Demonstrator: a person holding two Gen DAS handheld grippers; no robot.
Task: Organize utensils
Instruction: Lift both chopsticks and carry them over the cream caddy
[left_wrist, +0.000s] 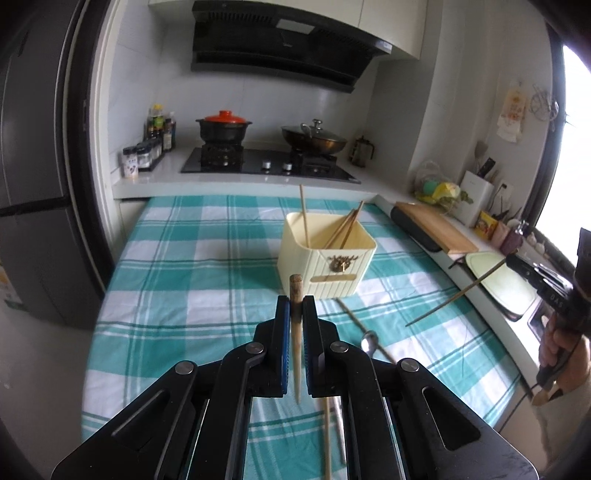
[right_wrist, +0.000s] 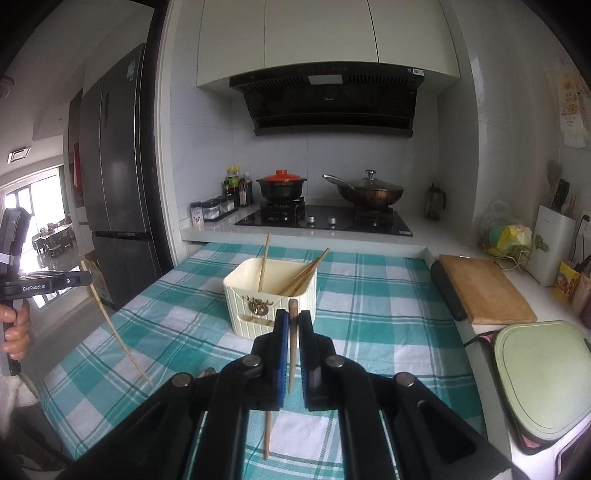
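the left gripper (left_wrist: 296, 306) was clamped on a pale chopstick (left_wrist: 296, 332), the stick running lengthwise between its blue pads and its blunt end poking out toward the cream holder (left_wrist: 325, 258). the right gripper (right_wrist: 289, 319) was likewise clamped on a darker chopstick (right_wrist: 291, 347), whose tip rose just above the pads, in front of the holder's near wall. both sticks were held up off the teal-and-white checked cloth (left_wrist: 207, 280).

nearer than the holder, on the cloth, lay a metal spoon (left_wrist: 369, 341) and a loose chopstick (right_wrist: 266, 432), partly hidden under the gripper bodies. in the left wrist view the right gripper appeared to the right of the holder, gripped by a hand (left_wrist: 565, 354), its chopstick slanting down toward the cloth. in the right wrist view the left gripper showed to the left of the holder, its chopstick hanging down at an angle.

the holder stood on the cloth and held one chopstick standing nearly upright and several leaning to its right corner. to the right of the holder lay a wooden cutting board (right_wrist: 484, 291). beyond the holder sat a black hob (left_wrist: 269, 162) with a red-lidded pot (left_wrist: 223, 127) and a lidded wok (left_wrist: 314, 138).
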